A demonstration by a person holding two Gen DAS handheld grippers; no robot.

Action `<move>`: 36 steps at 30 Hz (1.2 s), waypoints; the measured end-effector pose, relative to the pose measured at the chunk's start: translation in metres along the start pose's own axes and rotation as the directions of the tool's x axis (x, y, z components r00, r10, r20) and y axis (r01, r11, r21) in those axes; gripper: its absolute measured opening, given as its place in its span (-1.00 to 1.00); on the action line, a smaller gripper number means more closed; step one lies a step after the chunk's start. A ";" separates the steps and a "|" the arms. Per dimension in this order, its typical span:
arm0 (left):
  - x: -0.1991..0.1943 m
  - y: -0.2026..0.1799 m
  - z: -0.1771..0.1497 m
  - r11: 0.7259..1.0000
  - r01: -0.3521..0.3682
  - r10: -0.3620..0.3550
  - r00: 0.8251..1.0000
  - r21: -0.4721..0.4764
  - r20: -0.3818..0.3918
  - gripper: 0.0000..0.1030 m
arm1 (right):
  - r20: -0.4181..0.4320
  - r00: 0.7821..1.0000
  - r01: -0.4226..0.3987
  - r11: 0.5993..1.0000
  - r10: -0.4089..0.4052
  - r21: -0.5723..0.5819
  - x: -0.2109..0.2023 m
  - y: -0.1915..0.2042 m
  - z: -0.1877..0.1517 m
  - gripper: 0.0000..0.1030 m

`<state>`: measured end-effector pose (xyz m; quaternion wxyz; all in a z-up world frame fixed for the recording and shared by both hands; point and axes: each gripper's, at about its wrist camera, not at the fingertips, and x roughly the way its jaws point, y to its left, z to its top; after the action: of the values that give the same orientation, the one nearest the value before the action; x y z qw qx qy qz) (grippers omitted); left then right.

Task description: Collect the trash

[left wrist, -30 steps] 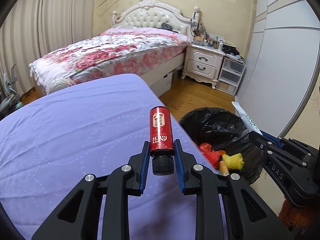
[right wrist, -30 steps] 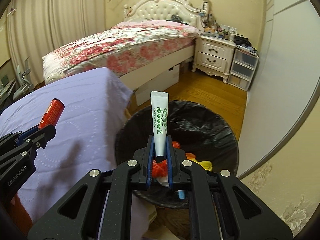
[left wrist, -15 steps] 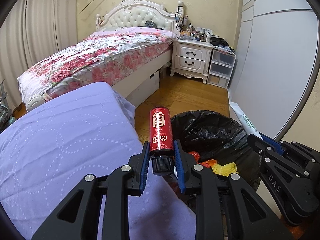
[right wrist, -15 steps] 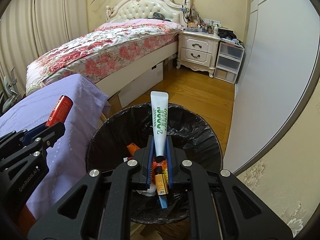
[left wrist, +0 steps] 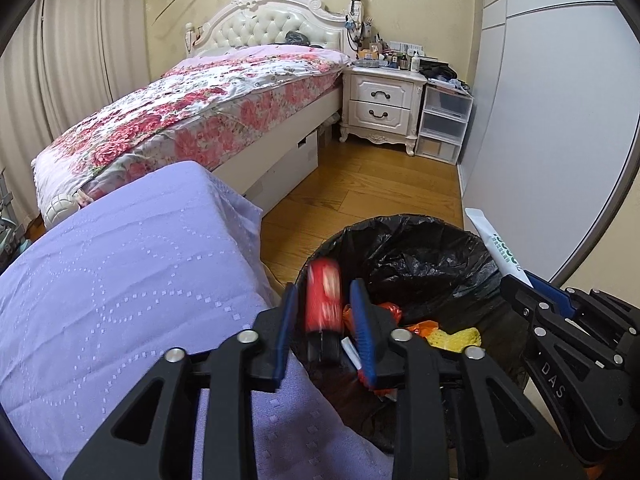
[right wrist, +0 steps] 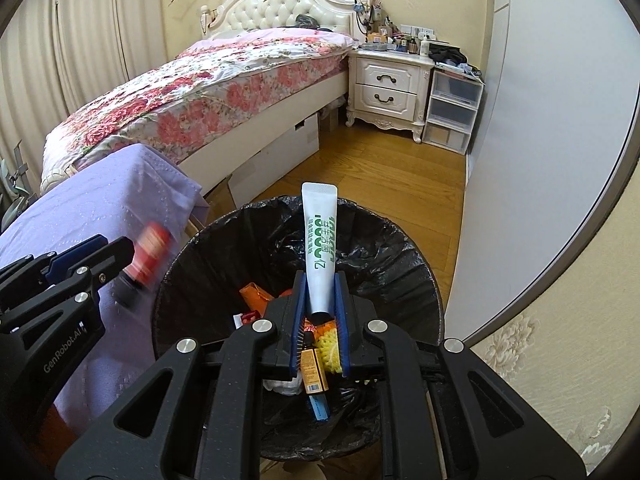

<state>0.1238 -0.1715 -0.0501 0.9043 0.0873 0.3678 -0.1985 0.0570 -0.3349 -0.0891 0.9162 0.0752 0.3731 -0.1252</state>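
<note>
Left tool point(left wrist: 324, 312) just opened, red bottle point(left wrist: 323, 300) loose over bin rim point(left wrist: 316, 248); right tool point(right wrist: 320, 292) clamps tube point(right wrist: 319, 240).

Left gripper point(left wrist: 324, 312) angled down, jaws just spread apart — pads clear of the red bottle point(left wrist: 323, 304). Right gripper point(right wrist: 320, 300) tilted down too, clamped on the white tube point(right wrist: 319, 248).
</note>
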 end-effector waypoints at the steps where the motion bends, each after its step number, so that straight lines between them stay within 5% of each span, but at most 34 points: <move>1: 0.000 0.000 0.000 1.000 0.000 0.000 1.000 -0.002 0.000 -0.23 | 0.000 1.000 0.002 1.000 -0.002 0.001 0.000 -0.001 0.000 -0.68; 11: -0.006 0.008 0.001 0.999 -0.012 0.013 0.999 -0.042 0.033 0.40 | 0.013 0.999 0.033 0.999 -0.033 0.025 -0.001 -0.008 -0.001 -0.13; 28: -0.033 0.024 -0.006 0.995 -0.082 0.088 0.992 -0.064 0.090 0.62 | 0.046 0.996 0.079 0.996 -0.081 0.047 -0.023 -0.007 -0.003 0.70; 36: -0.056 0.036 -0.016 0.988 -0.134 0.142 0.984 -0.078 0.110 0.64 | 0.064 0.995 0.079 0.996 -0.082 0.050 -0.039 -0.003 -0.008 0.80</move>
<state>0.0927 -0.1176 -0.0223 0.9381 0.0691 0.3148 -0.1270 0.0240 -0.3293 -0.0679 0.9202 0.0775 0.3424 -0.1732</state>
